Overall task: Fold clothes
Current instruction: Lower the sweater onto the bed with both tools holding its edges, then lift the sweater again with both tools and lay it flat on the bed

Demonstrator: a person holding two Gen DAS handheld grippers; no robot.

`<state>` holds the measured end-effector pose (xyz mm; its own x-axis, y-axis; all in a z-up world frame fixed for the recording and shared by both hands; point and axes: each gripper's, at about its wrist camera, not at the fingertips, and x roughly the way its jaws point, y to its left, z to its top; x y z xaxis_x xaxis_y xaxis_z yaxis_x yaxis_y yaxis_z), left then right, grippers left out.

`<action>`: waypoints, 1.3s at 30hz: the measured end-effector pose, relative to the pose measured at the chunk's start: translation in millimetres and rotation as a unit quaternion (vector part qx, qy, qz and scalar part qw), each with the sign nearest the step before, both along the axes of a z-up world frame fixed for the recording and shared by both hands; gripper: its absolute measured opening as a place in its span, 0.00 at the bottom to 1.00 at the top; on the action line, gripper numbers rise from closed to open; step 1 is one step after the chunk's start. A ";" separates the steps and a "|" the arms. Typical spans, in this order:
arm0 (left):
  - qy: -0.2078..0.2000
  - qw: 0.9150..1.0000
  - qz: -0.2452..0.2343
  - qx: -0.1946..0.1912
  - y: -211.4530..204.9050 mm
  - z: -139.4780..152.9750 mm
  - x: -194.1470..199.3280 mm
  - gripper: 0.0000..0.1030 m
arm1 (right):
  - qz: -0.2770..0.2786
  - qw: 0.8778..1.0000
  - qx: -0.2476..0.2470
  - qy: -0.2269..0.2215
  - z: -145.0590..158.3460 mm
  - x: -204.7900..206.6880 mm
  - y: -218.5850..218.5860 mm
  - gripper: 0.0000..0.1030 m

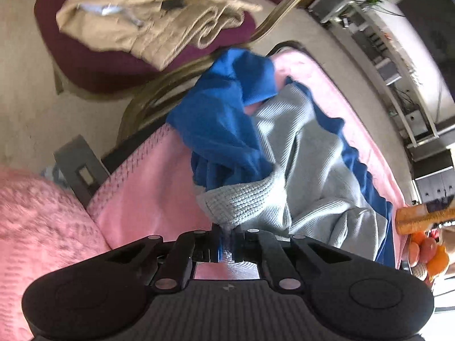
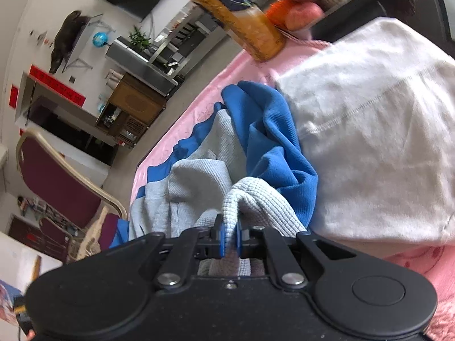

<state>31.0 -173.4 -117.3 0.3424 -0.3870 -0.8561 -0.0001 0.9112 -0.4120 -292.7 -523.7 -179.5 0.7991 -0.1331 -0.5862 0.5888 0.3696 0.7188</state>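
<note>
While both jaws grip one grey-blue garment (image 2: pixel 199 170), one white garment (image 2: pixel 369 130) lies beside — folded.

The left gripper (image 1: pixel 226 234) pinched the ribbed grey hem of a blue-and-grey sweater (image 1: pixel 287 153) that lay crumpled on a pink cloth (image 1: pixel 148 187). Beyond stood a maroon chair (image 1: pixel 93 68) bearing a beige garment (image 1: pixel 148 20).
</note>
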 end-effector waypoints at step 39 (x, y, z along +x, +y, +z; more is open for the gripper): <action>-0.301 0.907 -0.045 -0.290 97.0 282.1 -30.8 0.02 | -0.154 0.937 -0.212 -0.232 328.8 -68.2 60.1 0.05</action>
